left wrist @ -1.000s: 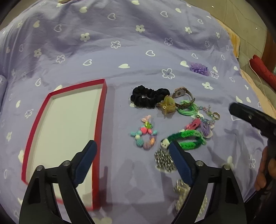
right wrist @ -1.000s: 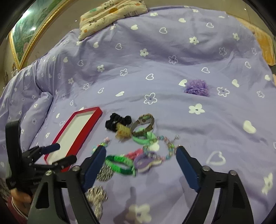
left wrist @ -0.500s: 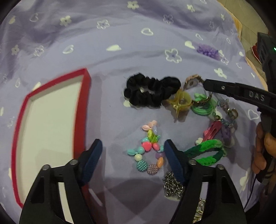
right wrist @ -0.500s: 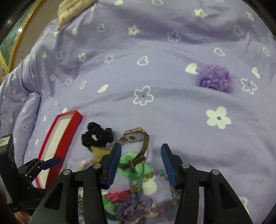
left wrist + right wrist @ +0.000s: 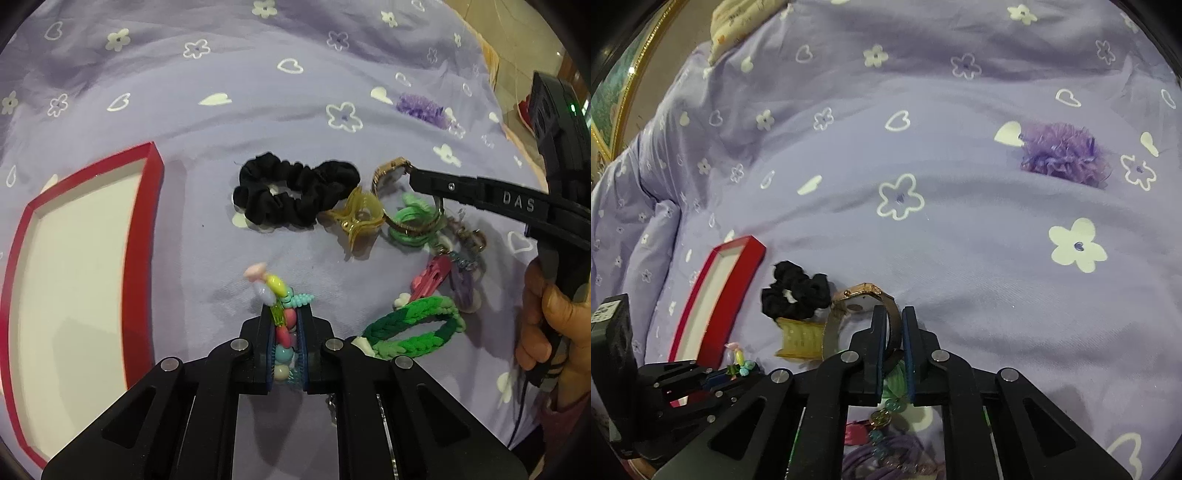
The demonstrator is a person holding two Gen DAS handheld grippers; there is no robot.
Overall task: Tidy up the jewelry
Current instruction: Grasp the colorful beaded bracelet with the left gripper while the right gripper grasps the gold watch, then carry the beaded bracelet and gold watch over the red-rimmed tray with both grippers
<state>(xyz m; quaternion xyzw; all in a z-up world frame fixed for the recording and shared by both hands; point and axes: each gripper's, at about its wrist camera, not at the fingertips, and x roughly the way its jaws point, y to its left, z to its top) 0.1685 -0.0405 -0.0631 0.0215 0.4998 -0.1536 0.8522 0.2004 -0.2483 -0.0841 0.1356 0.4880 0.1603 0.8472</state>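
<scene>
Red tray (image 5: 142,236) empty, nothing sorted yet. Left gripper (image 5: 286,314) clamped on bead bracelet (image 5: 282,332); right gripper (image 5: 894,314) clamped on watch (image 5: 862,295) band.

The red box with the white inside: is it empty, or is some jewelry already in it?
Empty: the red box shows only bare white lining where visible.

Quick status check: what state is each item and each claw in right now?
Left claw: shut on beaded bracelet.
Right claw: shut on watch band.
Red tray: empty as far as visible.
Black scrunchie: loose on bedspread.
Yellow hair clip: beside scrunchie.
Green braided bracelet: lying flat.
Purple pom-pom: lying apart.
</scene>
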